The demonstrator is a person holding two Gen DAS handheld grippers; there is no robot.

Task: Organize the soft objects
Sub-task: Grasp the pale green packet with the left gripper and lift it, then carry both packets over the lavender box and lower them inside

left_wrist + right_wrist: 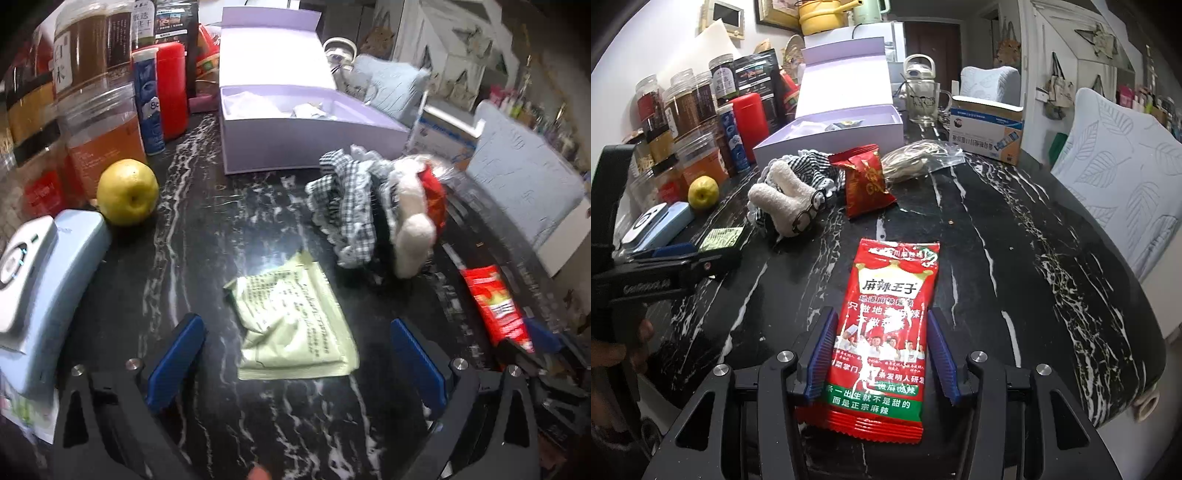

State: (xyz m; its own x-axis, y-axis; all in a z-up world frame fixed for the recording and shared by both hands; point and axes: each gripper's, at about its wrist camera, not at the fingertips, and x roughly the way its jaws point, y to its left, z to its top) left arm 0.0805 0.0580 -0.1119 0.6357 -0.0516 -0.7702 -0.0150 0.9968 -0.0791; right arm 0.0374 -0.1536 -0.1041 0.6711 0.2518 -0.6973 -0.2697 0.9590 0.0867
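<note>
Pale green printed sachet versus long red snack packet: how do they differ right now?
The pale green printed sachet is squarish and crumpled; the long red snack packet is narrow and flatter. The sachet lies free between the wide-open left gripper fingers; the right gripper closes on the packet's sides. Both lie on the black marble table.

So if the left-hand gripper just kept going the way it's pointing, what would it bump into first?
Most likely the pale green sachet, which lies flat on the black marble table just ahead of the left gripper, between its wide-open fingers. Beyond it sit the checked cloth and the lilac box. Depth is hard to judge.
</note>
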